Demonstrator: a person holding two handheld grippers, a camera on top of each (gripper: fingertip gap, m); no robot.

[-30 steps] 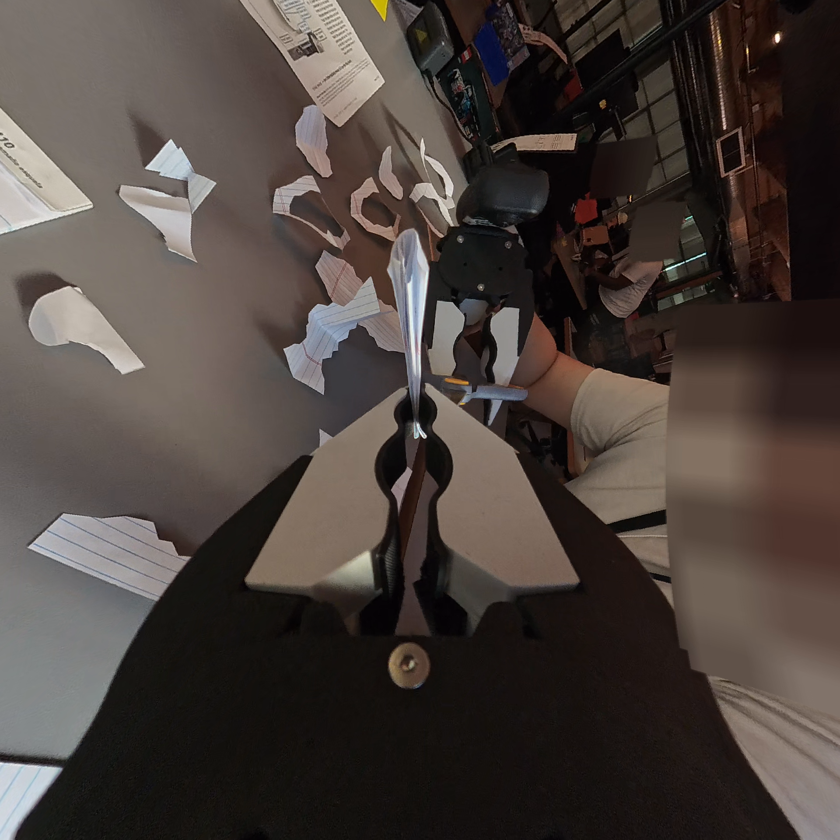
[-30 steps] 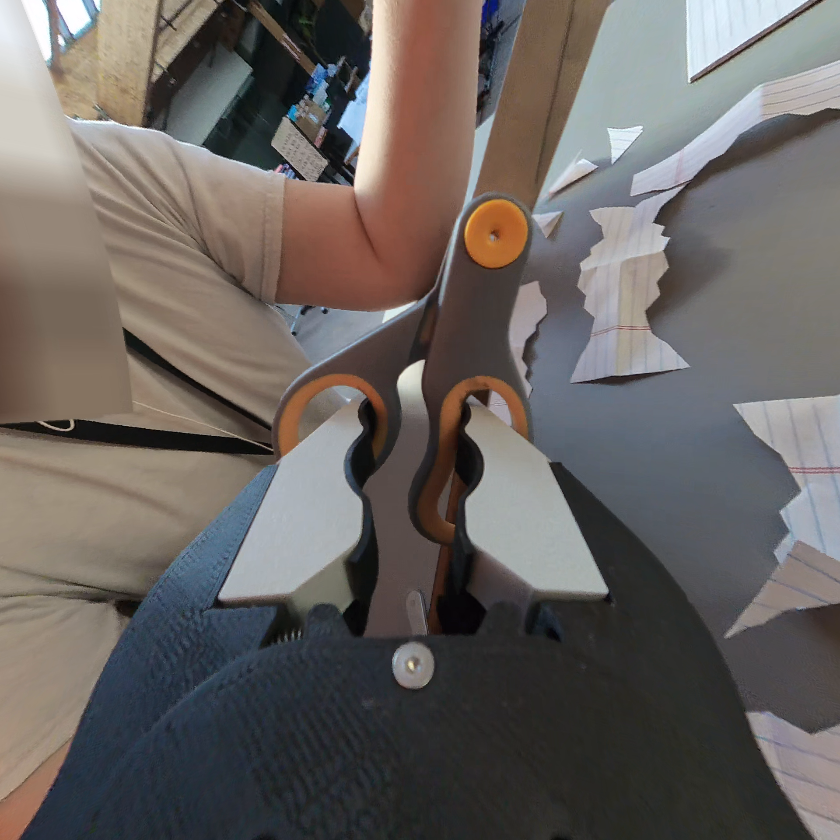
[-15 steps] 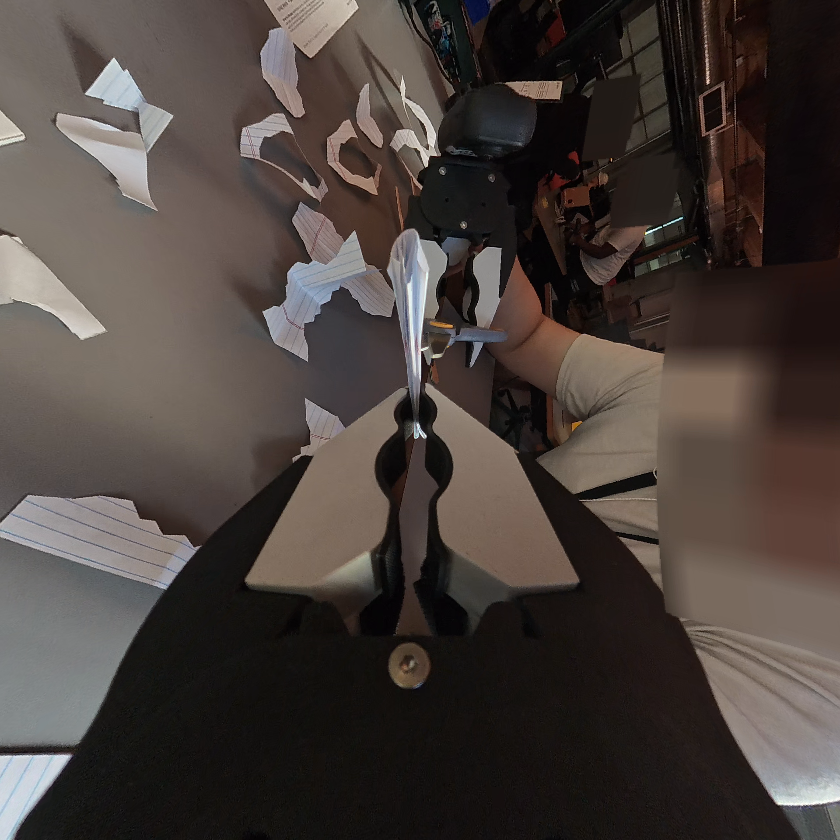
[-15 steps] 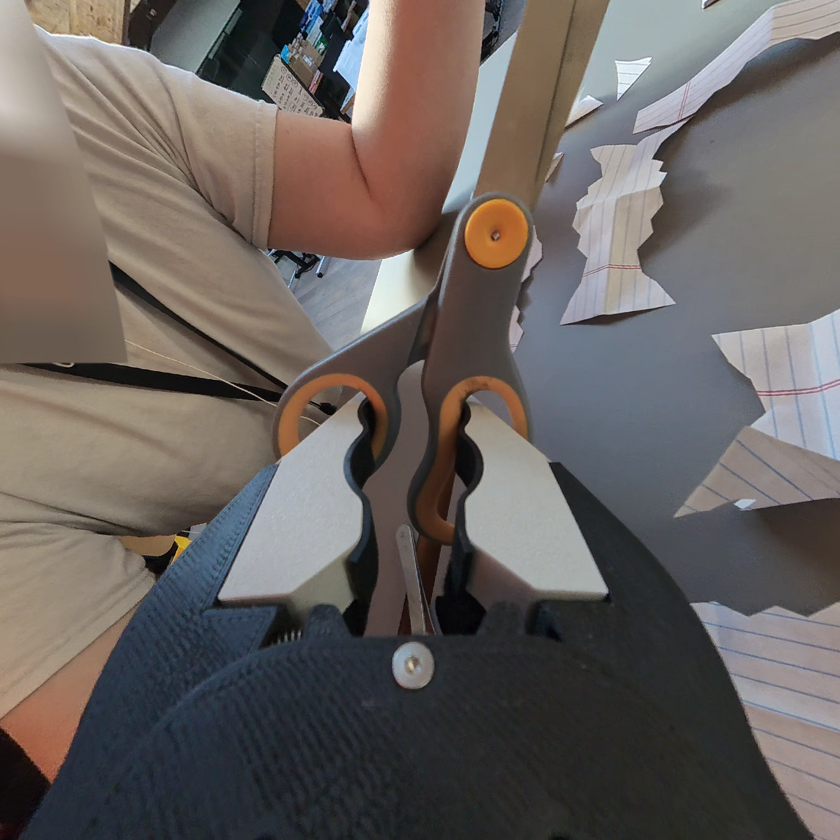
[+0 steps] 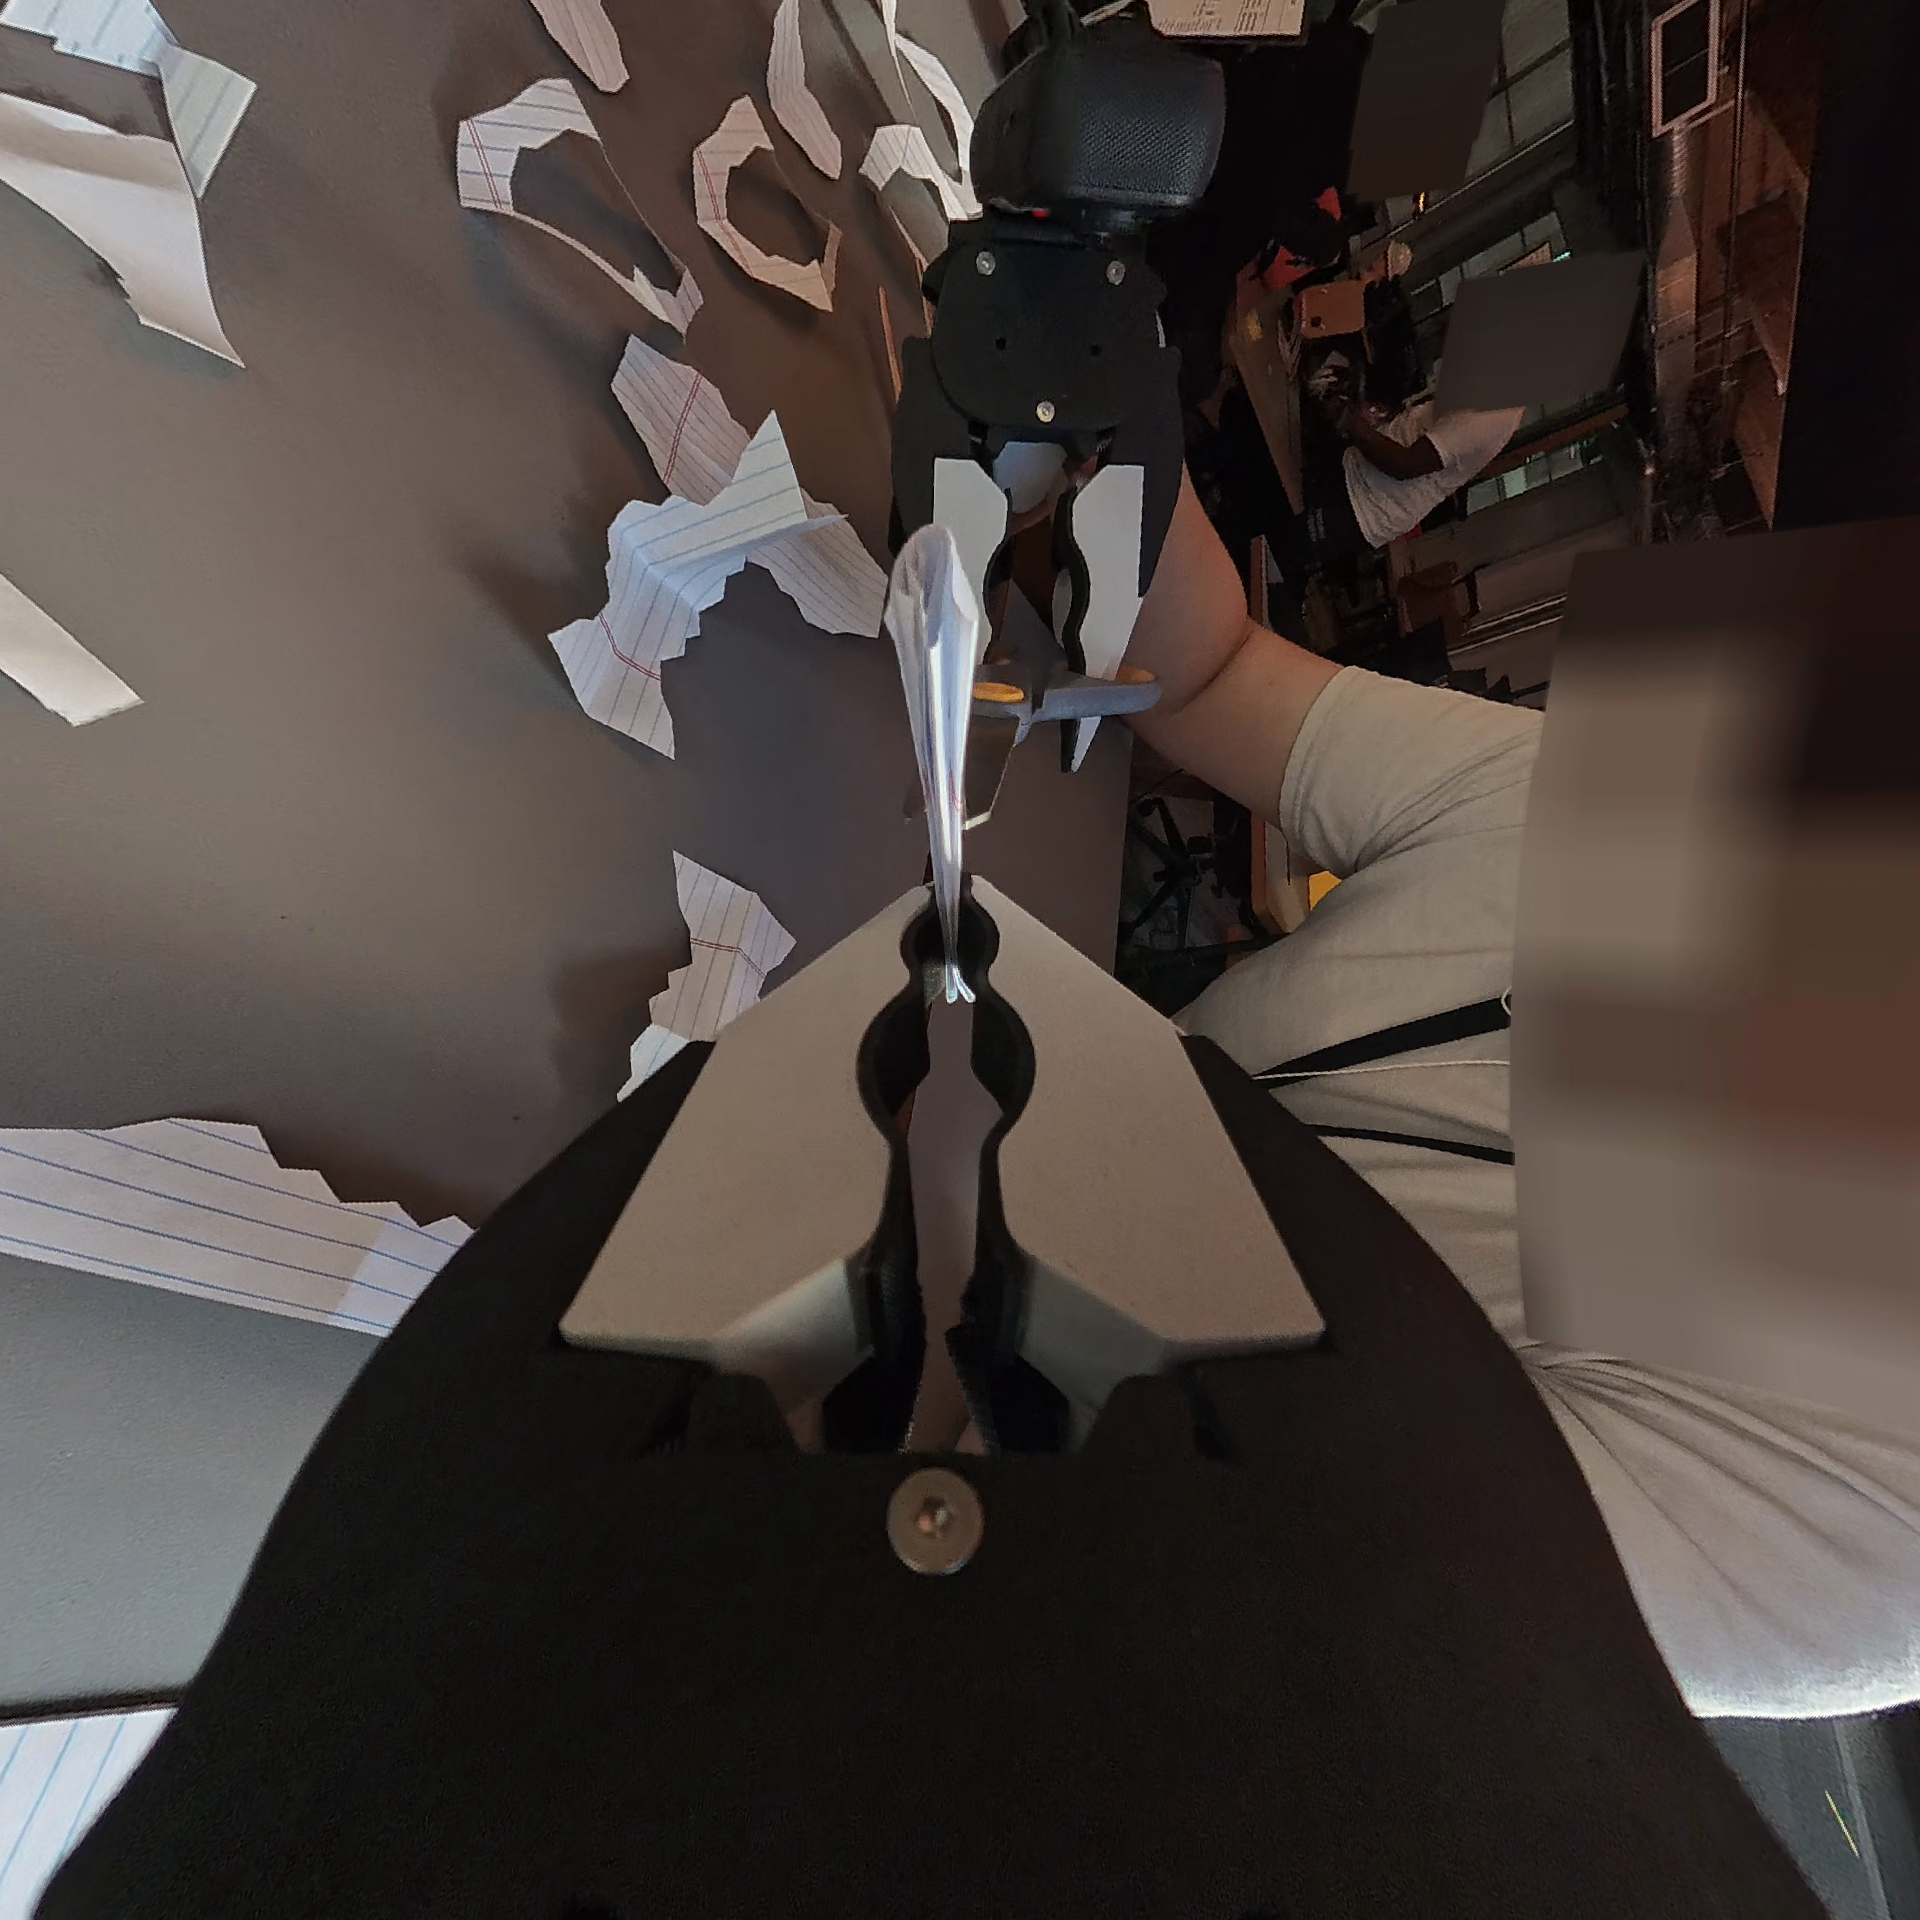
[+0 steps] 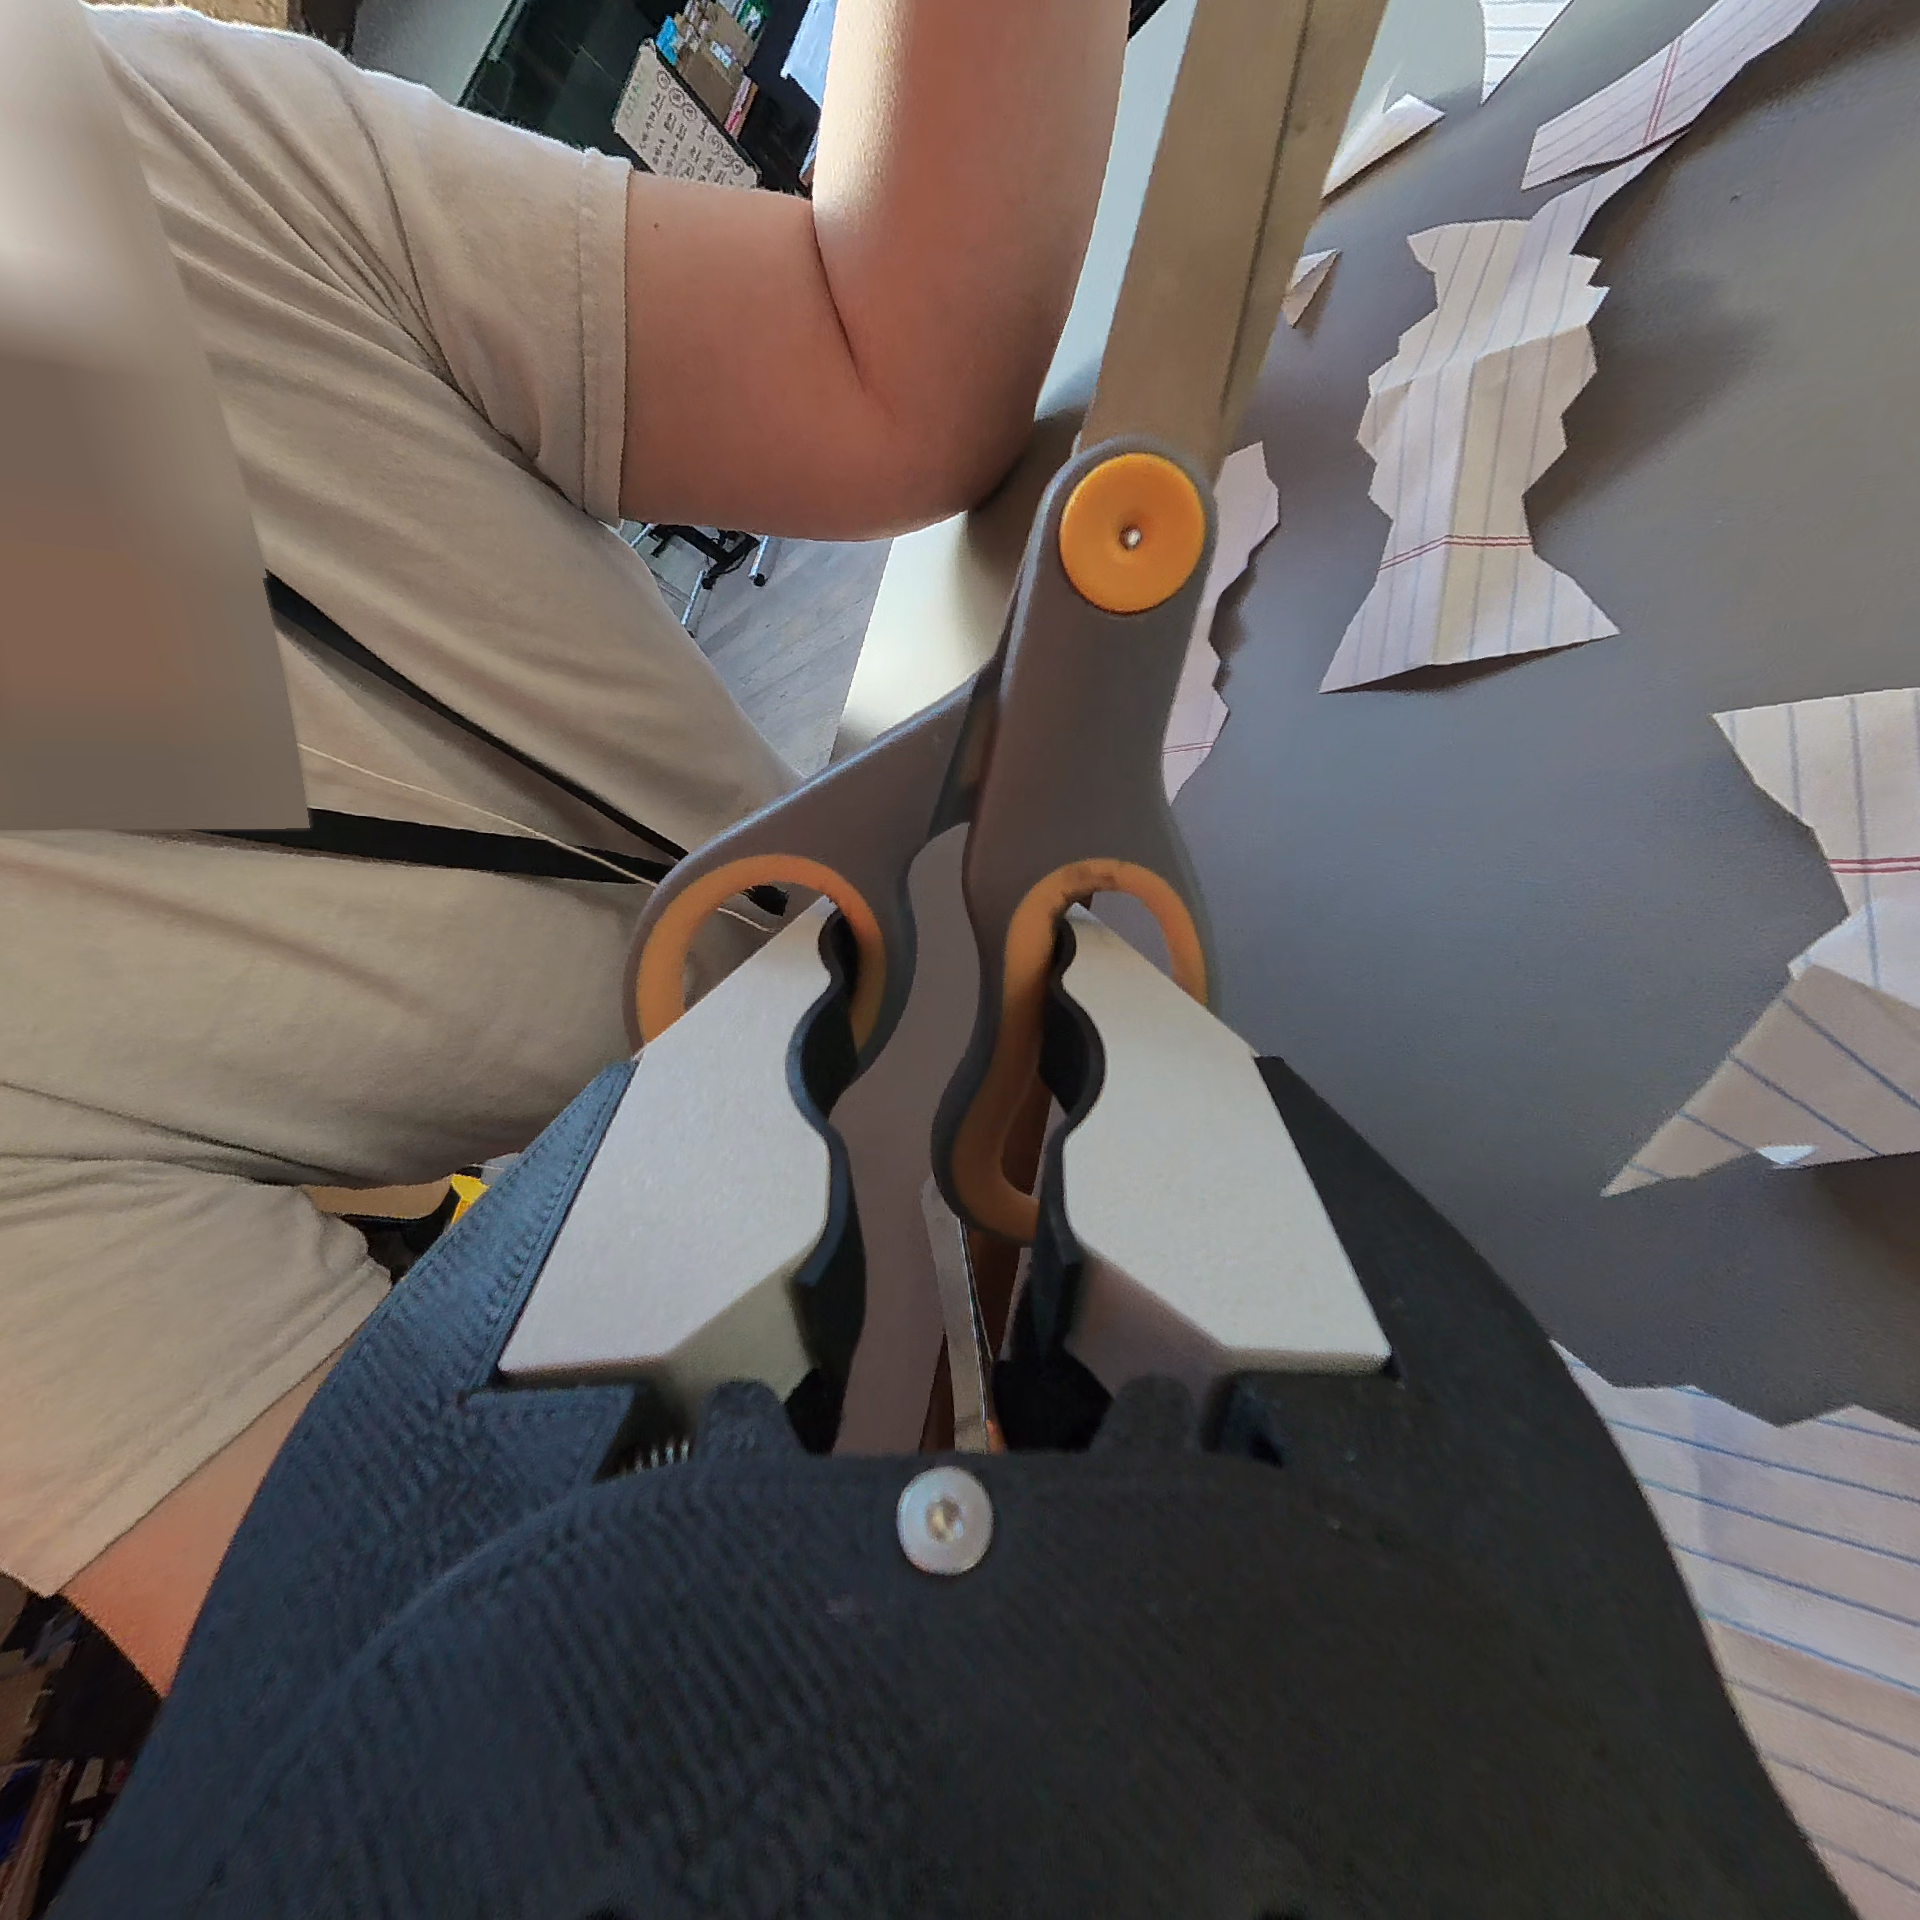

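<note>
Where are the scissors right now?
The scissors are at the centre of the right wrist view, with the right gripper fingers through their orange handle loops. In the left wrist view they reach the paper pinched by the left gripper.

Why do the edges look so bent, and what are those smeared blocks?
Left wrist view: the wide lens curves the grey table; paper scraps cast soft shadows; the held paper stays sharp. Right wrist view: daylight brightens the scissors. In both views the smeared blocks are privacy masks added afterwards.
</note>
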